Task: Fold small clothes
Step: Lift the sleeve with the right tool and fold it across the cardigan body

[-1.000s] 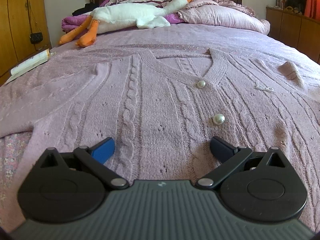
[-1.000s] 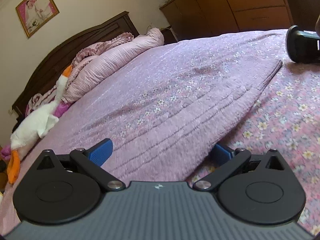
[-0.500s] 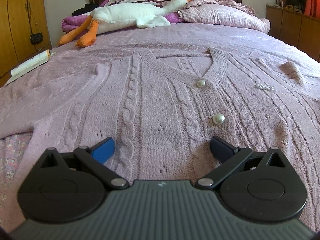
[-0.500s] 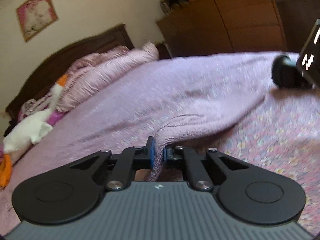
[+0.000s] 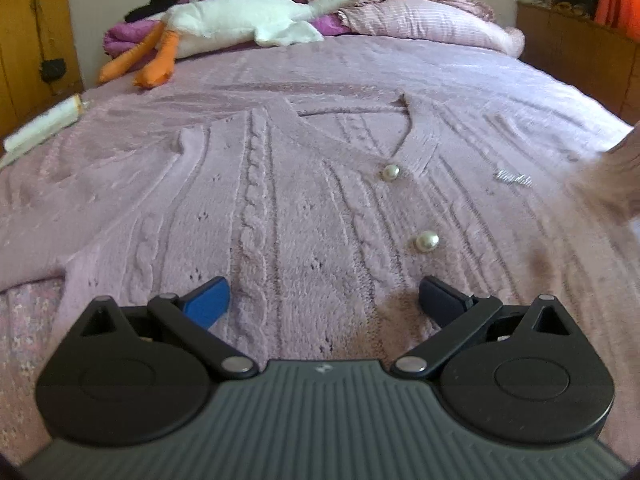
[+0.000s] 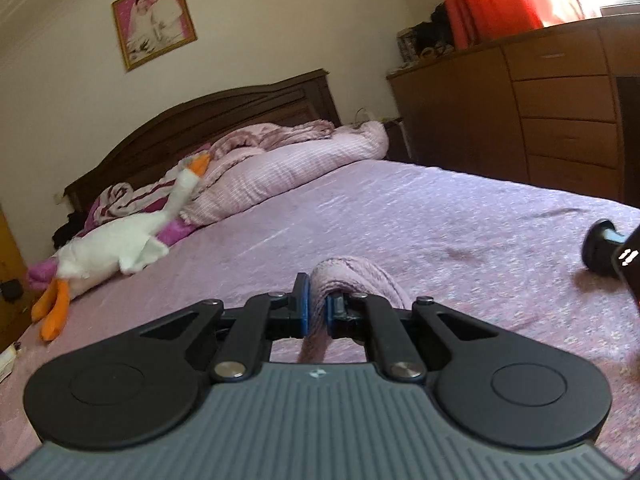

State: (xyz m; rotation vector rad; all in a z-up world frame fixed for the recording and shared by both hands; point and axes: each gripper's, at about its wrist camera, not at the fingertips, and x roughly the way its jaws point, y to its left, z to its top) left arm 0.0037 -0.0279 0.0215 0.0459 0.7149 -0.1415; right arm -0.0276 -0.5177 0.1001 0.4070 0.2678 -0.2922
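Observation:
A pink cable-knit cardigan [image 5: 288,208] with pearl buttons [image 5: 426,241] lies spread flat on the bed, front side up. My left gripper [image 5: 322,296] hovers open just above its lower front, nothing between the blue pads. In the right wrist view my right gripper [image 6: 316,312] is shut on a fold of the cardigan's sleeve [image 6: 352,276], which is lifted off the bedspread and drapes over the pads. That raised sleeve [image 5: 608,176] shows blurred at the right edge of the left wrist view.
A white plush goose [image 5: 248,20] and pink pillows [image 5: 432,20] lie at the head of the bed. Wooden drawers [image 6: 560,112] stand along the right side. A black device [image 6: 608,252] rests on the bedspread at the right. A white tube [image 5: 44,126] lies at the left edge.
My right gripper closed on the sleeve's edge and rose with it, rolling level. The left gripper stayed open over the cardigan and tilted slightly; the lifted sleeve now enters its view.

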